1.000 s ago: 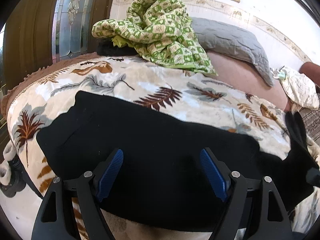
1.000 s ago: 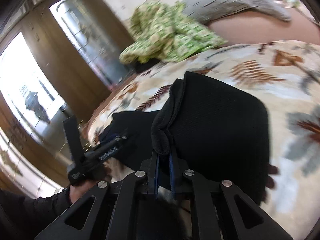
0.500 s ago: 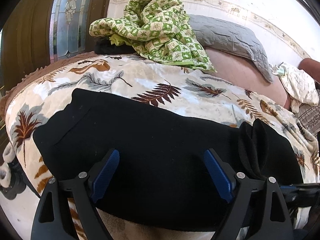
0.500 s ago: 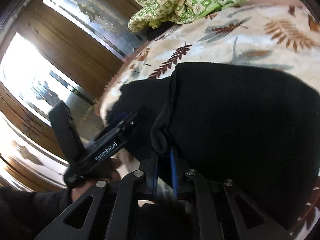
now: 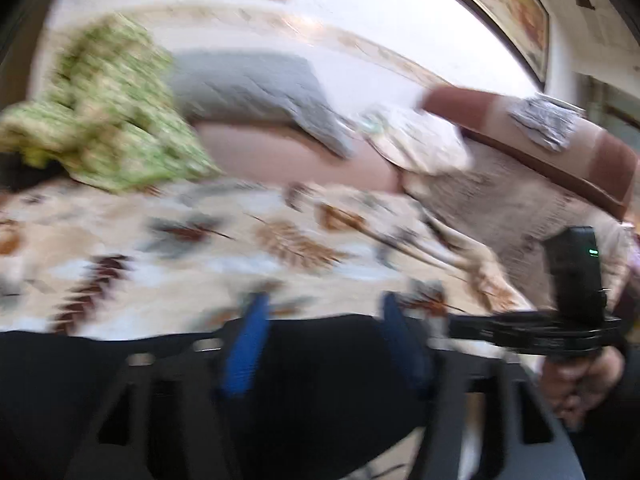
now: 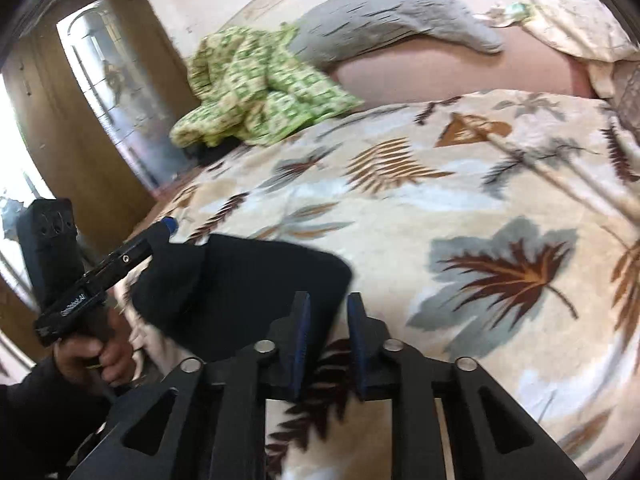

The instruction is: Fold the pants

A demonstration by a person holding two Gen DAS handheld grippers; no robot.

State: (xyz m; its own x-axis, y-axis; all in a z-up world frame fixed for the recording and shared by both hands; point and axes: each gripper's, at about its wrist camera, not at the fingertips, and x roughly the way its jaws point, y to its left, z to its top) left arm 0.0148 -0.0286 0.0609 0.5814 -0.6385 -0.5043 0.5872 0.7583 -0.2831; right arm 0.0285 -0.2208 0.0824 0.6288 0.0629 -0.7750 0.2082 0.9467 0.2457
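Observation:
The black pants (image 6: pixel 248 292) lie folded in a thick stack on the leaf-patterned blanket (image 6: pixel 460 208) near the bed's front edge. My right gripper (image 6: pixel 328 320) is open and empty, just right of the stack. My left gripper (image 5: pixel 324 328) is open over the pants (image 5: pixel 312 380) in the blurred left wrist view. In the right wrist view the left gripper (image 6: pixel 120 264) reaches in from the left, its tip at the stack's left edge. The right gripper (image 5: pixel 520 328) shows at the right of the left wrist view.
A green patterned quilt (image 6: pixel 256 88) is bunched at the back of the bed beside a grey pillow (image 6: pixel 384 12). A cream pillow (image 6: pixel 576 16) lies at the back right. A wooden door with glass (image 6: pixel 92 92) stands to the left. A brown headboard (image 5: pixel 560 144) lies far right.
My right gripper has let go of the folded pant end and opened, pulling back to the right. The pants now lie doubled over. My left gripper has swung right, blurring its view.

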